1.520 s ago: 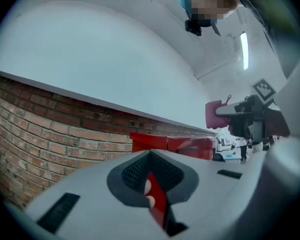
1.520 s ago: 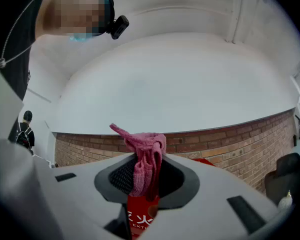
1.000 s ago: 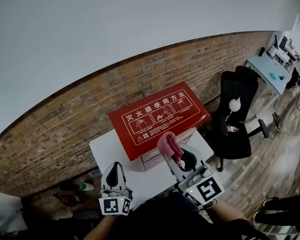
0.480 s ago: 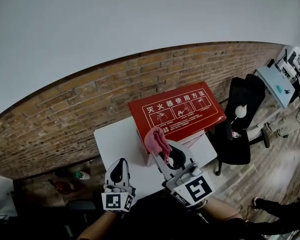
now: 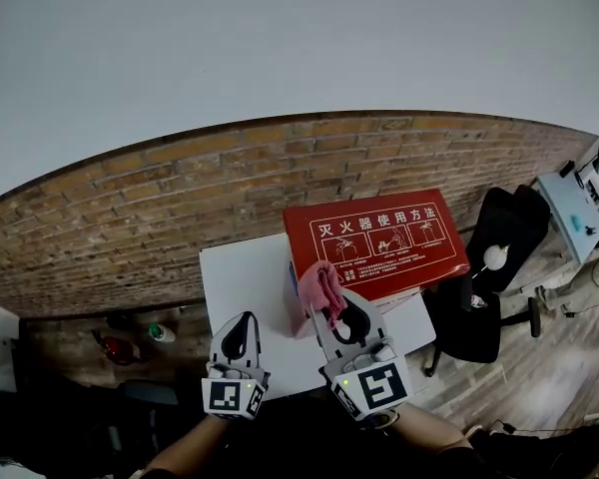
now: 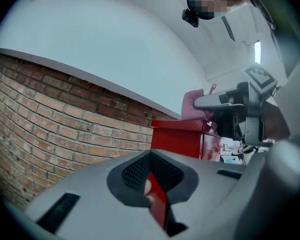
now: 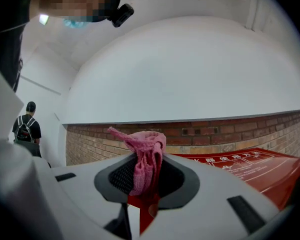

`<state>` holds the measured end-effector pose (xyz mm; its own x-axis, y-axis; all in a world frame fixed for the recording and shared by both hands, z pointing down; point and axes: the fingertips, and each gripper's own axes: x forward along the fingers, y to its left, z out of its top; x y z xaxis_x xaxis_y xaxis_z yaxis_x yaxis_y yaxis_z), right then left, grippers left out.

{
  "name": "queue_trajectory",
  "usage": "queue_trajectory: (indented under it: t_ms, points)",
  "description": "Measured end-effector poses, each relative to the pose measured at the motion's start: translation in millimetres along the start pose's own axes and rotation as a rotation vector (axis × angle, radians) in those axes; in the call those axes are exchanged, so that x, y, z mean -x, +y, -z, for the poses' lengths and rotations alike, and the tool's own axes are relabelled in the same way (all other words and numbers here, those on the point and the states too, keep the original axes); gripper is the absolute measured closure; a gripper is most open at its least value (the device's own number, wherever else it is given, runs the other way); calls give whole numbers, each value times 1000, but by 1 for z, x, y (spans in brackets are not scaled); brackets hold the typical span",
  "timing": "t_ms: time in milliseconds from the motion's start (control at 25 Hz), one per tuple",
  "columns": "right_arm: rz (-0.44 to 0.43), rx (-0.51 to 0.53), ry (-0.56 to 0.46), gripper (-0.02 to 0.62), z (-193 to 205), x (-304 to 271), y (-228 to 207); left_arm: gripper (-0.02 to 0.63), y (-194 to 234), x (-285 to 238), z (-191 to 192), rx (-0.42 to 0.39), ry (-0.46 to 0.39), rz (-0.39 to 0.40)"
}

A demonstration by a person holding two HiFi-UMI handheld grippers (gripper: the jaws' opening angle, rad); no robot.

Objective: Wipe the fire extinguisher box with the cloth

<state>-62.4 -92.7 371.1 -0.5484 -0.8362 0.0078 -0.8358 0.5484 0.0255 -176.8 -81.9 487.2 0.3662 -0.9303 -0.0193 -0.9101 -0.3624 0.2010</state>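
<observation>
Nearest, my left tongs (image 5: pixel 240 323) are pinched together and empty above the white table (image 5: pixel 242 279). My right tongs (image 5: pixel 331 309) clamp the pink cloth (image 5: pixel 322 285), which has shifted from the lid's front edge to the left end of the red fire extinguisher box (image 5: pixel 379 239), so I judge wiping is under way. The lid reads 灭火器使用方法 in white, above pictograms.

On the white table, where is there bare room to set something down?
Bare: the left half of the table, between the brick wall behind, the red box at right and the left tool in front. Crowded: the box's left end, where the right tool holds the pink cloth.
</observation>
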Motion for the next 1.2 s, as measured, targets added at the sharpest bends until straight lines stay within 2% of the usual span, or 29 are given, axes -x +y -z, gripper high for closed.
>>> queue_trajectory:
  t_ms: [240,520,1200]
  points:
    - [25,27,39,491,3,2,-14,586,-8,-6,6,7,18,-14]
    - [41,36,44,491,5,7,-28,586,-19,-17,13,4,25,9]
    - [74,-16,27,492,4,21,-57,586,-33,-40,18,3,42,65]
